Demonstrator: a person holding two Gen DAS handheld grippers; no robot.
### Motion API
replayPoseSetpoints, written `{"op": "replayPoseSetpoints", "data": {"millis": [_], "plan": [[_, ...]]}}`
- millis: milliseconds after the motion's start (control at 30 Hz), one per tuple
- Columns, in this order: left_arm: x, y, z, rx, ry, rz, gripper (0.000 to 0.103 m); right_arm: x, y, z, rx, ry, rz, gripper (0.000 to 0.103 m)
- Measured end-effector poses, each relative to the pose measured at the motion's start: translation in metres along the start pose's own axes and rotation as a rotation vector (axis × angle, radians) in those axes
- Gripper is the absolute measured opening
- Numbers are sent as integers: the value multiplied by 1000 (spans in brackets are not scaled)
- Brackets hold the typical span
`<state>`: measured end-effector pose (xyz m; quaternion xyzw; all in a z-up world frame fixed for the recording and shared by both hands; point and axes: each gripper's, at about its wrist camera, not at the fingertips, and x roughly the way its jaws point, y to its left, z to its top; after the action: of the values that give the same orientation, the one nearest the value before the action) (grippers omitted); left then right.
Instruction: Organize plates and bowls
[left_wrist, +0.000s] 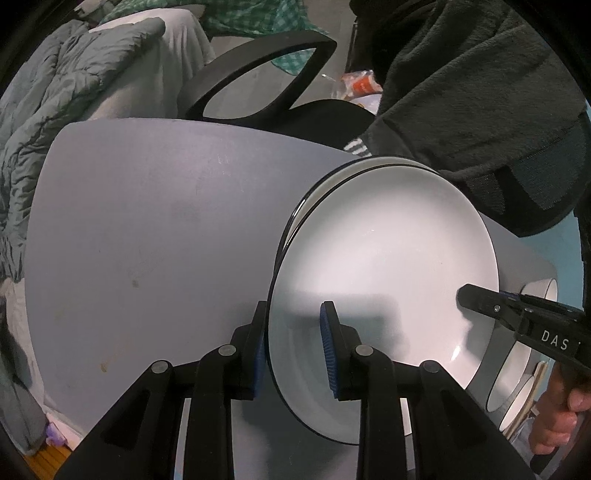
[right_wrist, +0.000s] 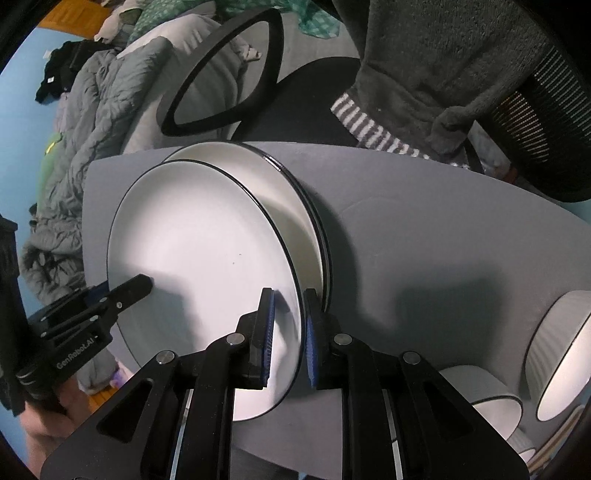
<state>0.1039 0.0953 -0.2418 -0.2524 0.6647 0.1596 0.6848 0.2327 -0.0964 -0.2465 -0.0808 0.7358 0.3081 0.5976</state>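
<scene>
A white plate with a thin black rim (left_wrist: 384, 266) (right_wrist: 199, 251) hangs tilted just above a stack of like plates (left_wrist: 325, 184) (right_wrist: 291, 192) on the grey table (left_wrist: 147, 240) (right_wrist: 424, 240). My left gripper (left_wrist: 295, 350) straddles the plate's rim, one finger on each side, with a gap at the right pad. My right gripper (right_wrist: 290, 339) straddles the opposite rim the same way. It also shows in the left wrist view (left_wrist: 476, 299), and the left one in the right wrist view (right_wrist: 133, 288).
Two white ribbed bowls with black rims (right_wrist: 561, 354) (right_wrist: 480, 391) stand at the table's right end; they also show in the left wrist view (left_wrist: 517, 369). A black office chair (left_wrist: 266, 74) draped with dark clothing (left_wrist: 480, 92) is behind the table. Grey bedding (left_wrist: 55, 110) lies left.
</scene>
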Motion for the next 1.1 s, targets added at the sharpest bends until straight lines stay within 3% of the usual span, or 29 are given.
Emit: {"op": "replayPoseSetpoints", "data": {"millis": [600,733,1100], "plan": [[9,0,14,-17,25,9,27,-1,-7,14,75,38,19,15],[9,-3,17,-14,29,10,27,-2,-10,14,109,54,54,25],[1,-3,7,-24,6,-25,35,-10,-11,3,169,41,72,31]]}}
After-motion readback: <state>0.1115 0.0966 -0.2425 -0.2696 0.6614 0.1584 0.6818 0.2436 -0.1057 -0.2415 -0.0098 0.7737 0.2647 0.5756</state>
